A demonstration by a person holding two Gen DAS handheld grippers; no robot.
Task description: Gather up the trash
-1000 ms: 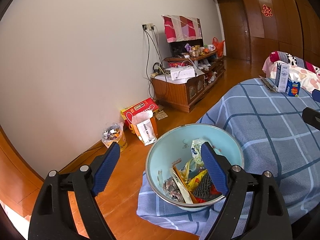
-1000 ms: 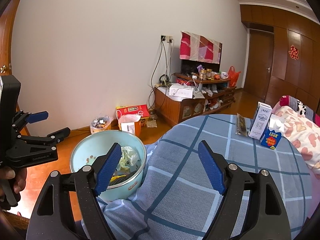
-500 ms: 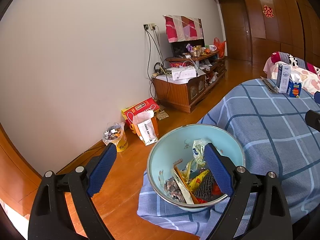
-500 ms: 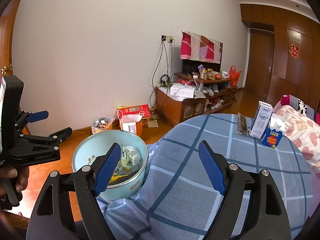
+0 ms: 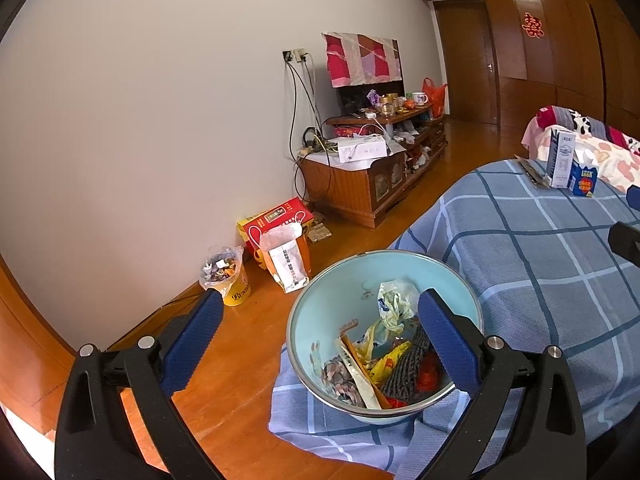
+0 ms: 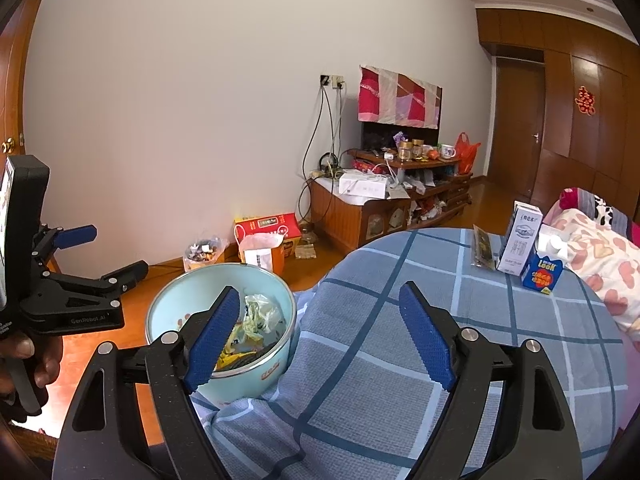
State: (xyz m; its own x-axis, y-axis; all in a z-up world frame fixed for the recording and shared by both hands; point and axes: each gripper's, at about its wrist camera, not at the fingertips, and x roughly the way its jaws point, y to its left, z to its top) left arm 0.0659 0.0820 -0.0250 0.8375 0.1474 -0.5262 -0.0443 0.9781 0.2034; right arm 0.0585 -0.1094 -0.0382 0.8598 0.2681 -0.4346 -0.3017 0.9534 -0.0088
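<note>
A pale blue enamel basin (image 5: 386, 336) heaped with crumpled wrappers and plastic scraps (image 5: 380, 356) sits at the lower centre of the left wrist view, on the near edge of a round bench draped in a blue checked cloth (image 5: 552, 264). The left tool (image 5: 316, 344) hovers over it, jaws opening to their widest with nothing pinched between them; its right pad overlaps the basin's contents in the picture. At far right of the same frame, well apart from the basin, three things wait on the cloth: a dark flat packet (image 5: 530, 170), a white upright carton (image 5: 562, 158) and a small blue carton (image 5: 583, 178). The right wrist view shows the person's hand (image 6: 28, 360) gripping the left tool at far left, and the right tool (image 6: 322, 338), wide and empty, aimed over bare cloth. The cartons lie toward the upper right of that frame, the packet's long axis running away from the camera. The right hand looks nearer them. Only the left view shows the basin's full load.
</note>
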